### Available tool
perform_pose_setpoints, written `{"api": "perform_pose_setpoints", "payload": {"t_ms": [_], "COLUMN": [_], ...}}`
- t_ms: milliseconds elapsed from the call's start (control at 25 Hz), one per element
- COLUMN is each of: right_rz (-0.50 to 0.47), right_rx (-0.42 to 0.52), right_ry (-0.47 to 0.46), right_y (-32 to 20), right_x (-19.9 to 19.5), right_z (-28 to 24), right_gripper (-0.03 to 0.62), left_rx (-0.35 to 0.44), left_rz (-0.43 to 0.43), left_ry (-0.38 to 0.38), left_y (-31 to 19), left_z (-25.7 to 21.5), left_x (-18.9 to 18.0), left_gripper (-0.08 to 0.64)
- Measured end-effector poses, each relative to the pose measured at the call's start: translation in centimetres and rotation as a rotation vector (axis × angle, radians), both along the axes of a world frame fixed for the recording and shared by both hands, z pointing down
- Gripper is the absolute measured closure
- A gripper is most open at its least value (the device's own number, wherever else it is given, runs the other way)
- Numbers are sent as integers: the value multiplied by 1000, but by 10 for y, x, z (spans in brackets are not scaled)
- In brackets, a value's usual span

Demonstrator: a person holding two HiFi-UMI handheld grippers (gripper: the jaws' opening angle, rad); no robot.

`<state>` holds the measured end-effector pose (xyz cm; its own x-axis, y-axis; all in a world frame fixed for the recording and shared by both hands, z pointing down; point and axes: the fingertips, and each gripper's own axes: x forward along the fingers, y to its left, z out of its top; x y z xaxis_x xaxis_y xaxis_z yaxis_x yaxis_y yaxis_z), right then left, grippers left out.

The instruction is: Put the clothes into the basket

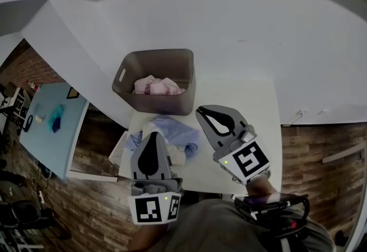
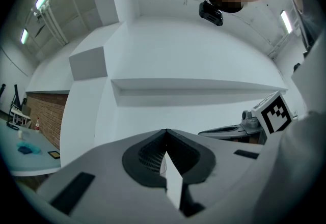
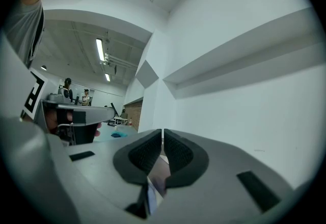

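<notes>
Plainly the job is half done. The white rectangular table carries a grey-brown plastic basket at its far left corner, close to the white wall, and a bundle of pink clothes already lies inside it. The pale blue crumpled garment lies on the tabletop just in front of the basket's near wall, with a cream piece tucked under its near side, so this looks like the pause before the second pick.

The right gripper hangs over the table just right of the blue garment, jaws drawn together with nothing pinched between them. The left gripper sits above the garment's near side, also closed and empty. Both point roughly level at the wall.

Next, I judge, one gripper must part its jaws, tip downward and pinch a fold, then lift high enough to clear the basket's near rim.

The garment lies close to the table's left edge, so a sideways drag could spill it. The table's right half is bare and gives free room.
</notes>
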<state>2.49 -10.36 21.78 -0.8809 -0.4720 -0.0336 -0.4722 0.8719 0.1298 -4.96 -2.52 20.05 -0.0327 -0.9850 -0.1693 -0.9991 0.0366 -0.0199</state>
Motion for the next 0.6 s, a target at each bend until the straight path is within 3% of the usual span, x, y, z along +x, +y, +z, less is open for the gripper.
{"api": "perform_pose_setpoints", "payload": {"t_ms": [280,480,600], "right_rz": [-36,-59,-89], "right_rx": [-39,-41,-56], "right_ry": [38,-8,21], "right_y": [13,14,20], "right_x": [-5,-27,-40], "right_z": [17,27,43], "right_gripper": [574,572,572], "left_rx": [-23,-29,-47], "left_rz": [-59,-96,-143], "left_ry": [37,38,64], "left_y": [18,22,32], "left_z": [11,20,30], "left_x": [-8,-33,-48], "left_gripper": [551,551,551]}}
